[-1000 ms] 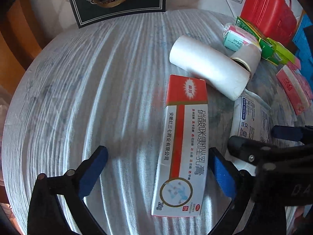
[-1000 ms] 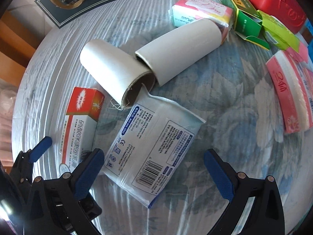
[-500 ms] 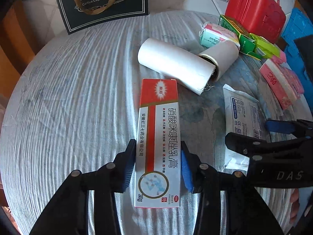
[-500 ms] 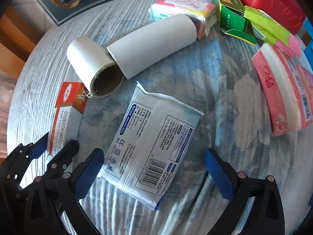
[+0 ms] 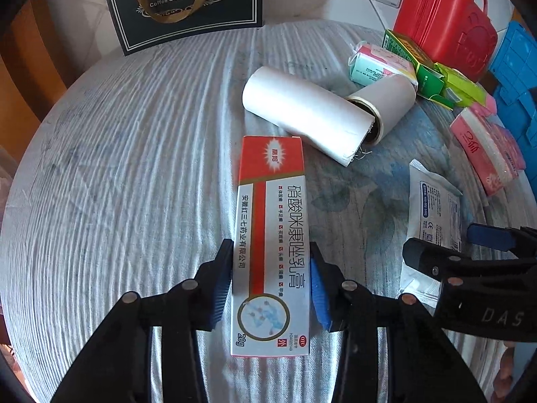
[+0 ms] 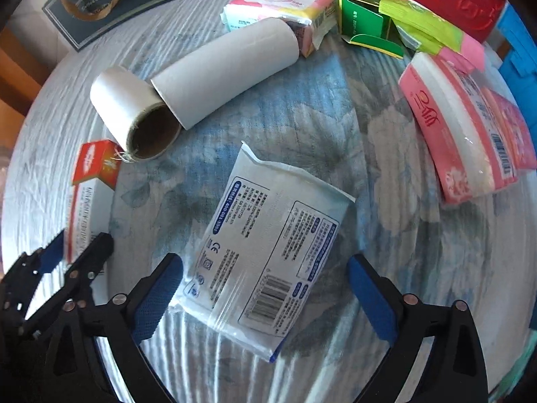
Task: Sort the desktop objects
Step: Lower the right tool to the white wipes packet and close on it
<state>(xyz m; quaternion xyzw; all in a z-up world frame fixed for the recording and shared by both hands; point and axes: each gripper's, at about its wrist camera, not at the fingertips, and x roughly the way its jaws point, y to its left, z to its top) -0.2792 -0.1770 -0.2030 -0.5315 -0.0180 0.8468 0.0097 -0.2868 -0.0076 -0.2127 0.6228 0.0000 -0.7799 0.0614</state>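
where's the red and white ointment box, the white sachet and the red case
ointment box (image 5: 268, 252), left wrist view, middle of its printed top face
white sachet (image 6: 268, 255), right wrist view, centre of its printed front
red case (image 5: 446, 20), left wrist view, its ribbed side

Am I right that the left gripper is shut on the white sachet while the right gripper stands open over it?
Not quite: the left gripper is shut on the red-and-white ointment box, as the left wrist view shows. The right gripper does stand open over the white sachet, its jaws having just begun closing.

Bright daylight, soft shadows, fisheye-warped edges
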